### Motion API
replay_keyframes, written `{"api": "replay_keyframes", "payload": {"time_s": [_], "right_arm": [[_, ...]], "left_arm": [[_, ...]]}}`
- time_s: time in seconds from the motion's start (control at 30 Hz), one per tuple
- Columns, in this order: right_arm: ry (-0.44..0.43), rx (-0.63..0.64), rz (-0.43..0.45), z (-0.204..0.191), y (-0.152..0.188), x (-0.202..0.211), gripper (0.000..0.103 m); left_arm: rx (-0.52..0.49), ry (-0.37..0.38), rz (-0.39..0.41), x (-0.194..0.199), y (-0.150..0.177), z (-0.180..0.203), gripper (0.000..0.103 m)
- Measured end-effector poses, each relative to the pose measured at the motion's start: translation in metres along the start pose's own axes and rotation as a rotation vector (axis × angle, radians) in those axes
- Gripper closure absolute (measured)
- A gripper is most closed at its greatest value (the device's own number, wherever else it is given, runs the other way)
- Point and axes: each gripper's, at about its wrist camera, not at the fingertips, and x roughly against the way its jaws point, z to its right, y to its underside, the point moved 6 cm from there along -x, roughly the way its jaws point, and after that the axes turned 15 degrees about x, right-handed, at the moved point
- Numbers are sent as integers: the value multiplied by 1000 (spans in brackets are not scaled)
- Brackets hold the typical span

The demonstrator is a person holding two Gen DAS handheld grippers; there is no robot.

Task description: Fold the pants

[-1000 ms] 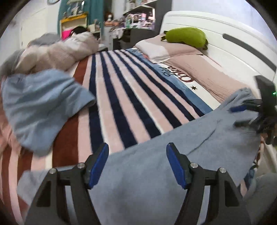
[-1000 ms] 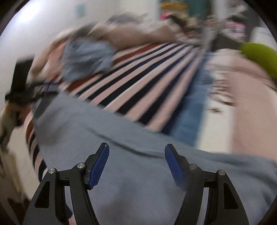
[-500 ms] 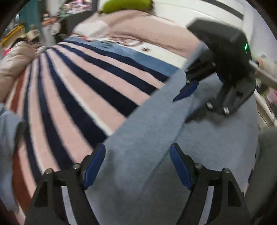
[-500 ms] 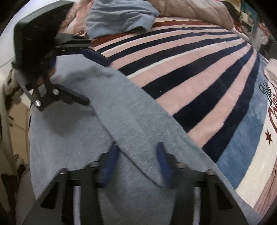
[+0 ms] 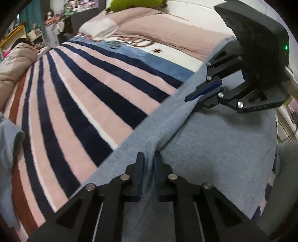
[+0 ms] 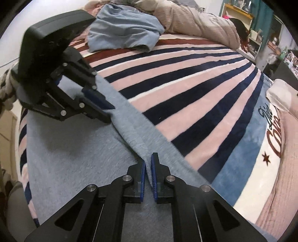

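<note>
Grey-blue pants (image 5: 214, 149) lie spread on the near side of the bed, their far edge running diagonally over the striped blanket. My left gripper (image 5: 148, 156) points steeply down; its jaws are closing and pinch a raised fold of that edge. Further along the same edge, my right gripper (image 6: 148, 158) has its jaws closing on a ridge of the pants (image 6: 74, 149). Each gripper shows in the other's view: the right gripper (image 5: 190, 99) at upper right, the left gripper (image 6: 109, 113) at upper left, both with tips on the cloth.
A pink, navy and white striped blanket (image 5: 83, 96) covers the bed. A crumpled light-blue garment (image 6: 123, 33) and a beige duvet (image 6: 195, 20) lie at the far side. Pink pillows (image 5: 149, 24), a green plush (image 5: 134, 3) and cluttered shelves (image 6: 260, 28) stand beyond.
Both grippers came down onto the pants' far edge and went from wide open to closed on a fold of it. The two grippers now sit close together.
</note>
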Motion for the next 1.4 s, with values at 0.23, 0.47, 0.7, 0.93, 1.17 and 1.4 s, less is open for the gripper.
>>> {"api": "replay_keyframes", "payload": {"time_s": [0.23, 0.47, 0.7, 0.93, 1.17, 1.4], "right_arm": [[-44, -83, -87, 24, -4, -31, 91], [-3, -278, -56, 60, 30, 3, 68], [63, -383, -17, 62, 69, 53, 70], [120, -477, -71, 74, 95, 26, 75], [201, -625, -78, 109, 124, 12, 72], [439, -691, 130, 78, 151, 135, 27]], "left_arm": [[29, -59, -35, -19, -11, -15, 74], [186, -74, 55, 3, -13, -45, 49], [223, 10, 122, 19, -4, -24, 48], [301, -48, 77, -12, 4, -27, 48], [420, -73, 144, -16, -8, -40, 44], [457, -64, 329, 33, -14, -20, 32]]}}
